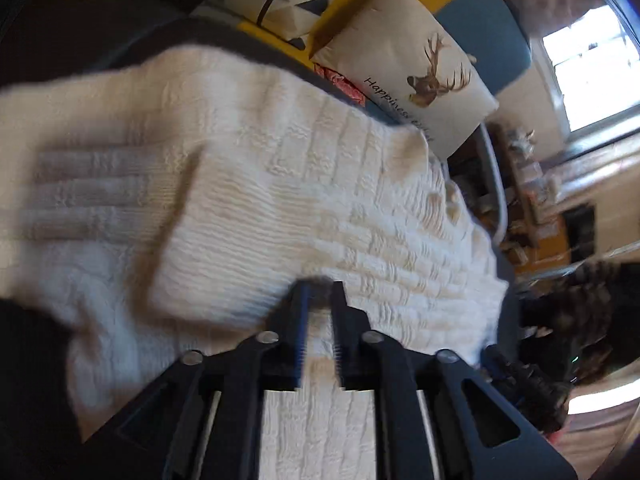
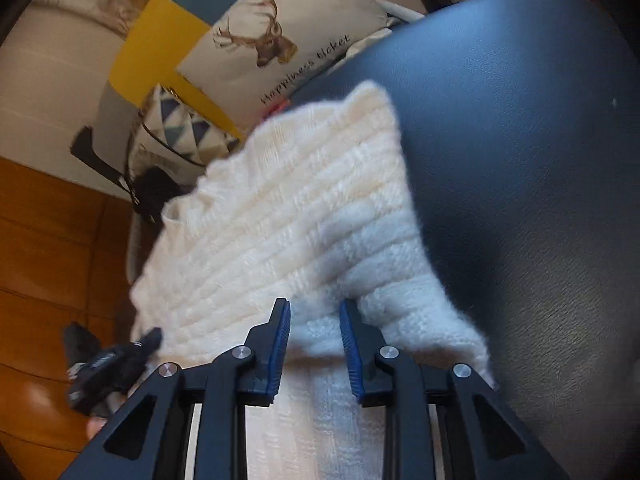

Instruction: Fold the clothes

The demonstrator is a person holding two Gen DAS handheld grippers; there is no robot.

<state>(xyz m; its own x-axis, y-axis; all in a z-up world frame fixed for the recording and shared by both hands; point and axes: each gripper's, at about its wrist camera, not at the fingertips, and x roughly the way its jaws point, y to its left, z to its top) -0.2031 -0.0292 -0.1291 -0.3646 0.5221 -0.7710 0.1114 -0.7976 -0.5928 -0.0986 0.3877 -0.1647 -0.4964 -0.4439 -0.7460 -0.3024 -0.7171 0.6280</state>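
Both grippers' fingers, left [image 1: 320, 292] and right [image 2: 315, 312], each clamped on cream knit sweater [image 2: 280, 216] over dark seat [image 2: 520, 160].

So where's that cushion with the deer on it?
The deer cushion sits at the top of both views, beyond the white knit sweater, beside a triangle-patterned cushion.

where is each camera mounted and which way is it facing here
Left wrist: sits on the left gripper, looking along its fingers over the white knit sweater toward the deer cushion; the other gripper shows at the right edge.
Right wrist: sits on the right gripper, facing the same sweater on a dark seat; the other gripper shows at lower left.
Shared: sweater and deer cushion.
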